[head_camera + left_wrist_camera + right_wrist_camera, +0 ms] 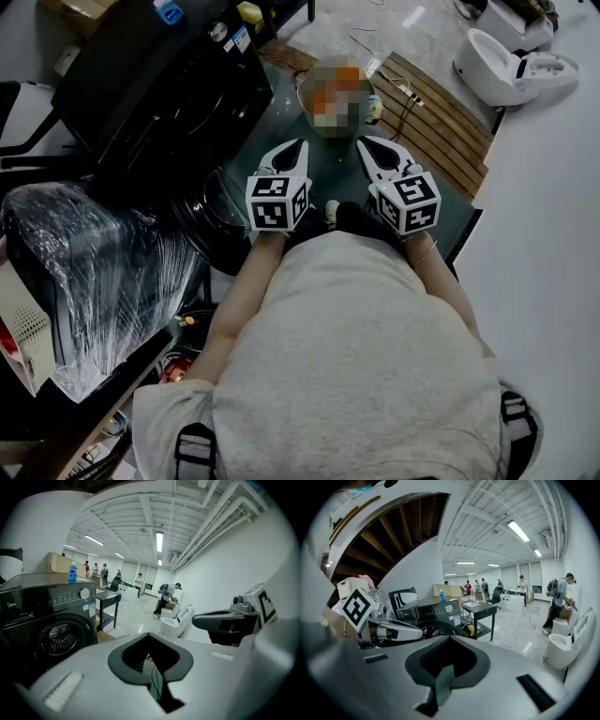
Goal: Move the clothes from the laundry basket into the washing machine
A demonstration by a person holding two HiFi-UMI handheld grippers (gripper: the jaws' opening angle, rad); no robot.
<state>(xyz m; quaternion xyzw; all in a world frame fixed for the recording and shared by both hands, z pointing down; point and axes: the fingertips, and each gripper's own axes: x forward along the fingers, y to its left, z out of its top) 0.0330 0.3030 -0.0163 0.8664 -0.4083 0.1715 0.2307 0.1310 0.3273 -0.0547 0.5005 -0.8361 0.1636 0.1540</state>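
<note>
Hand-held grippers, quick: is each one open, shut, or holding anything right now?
Left hand-held gripper: closed, holding nothing.
Right hand-held gripper: closed, holding nothing.

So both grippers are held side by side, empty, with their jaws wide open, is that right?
Not quite: the jaws are shut. The left gripper and right gripper are side by side and empty, but the left and right gripper views show each pair closed together.
</note>
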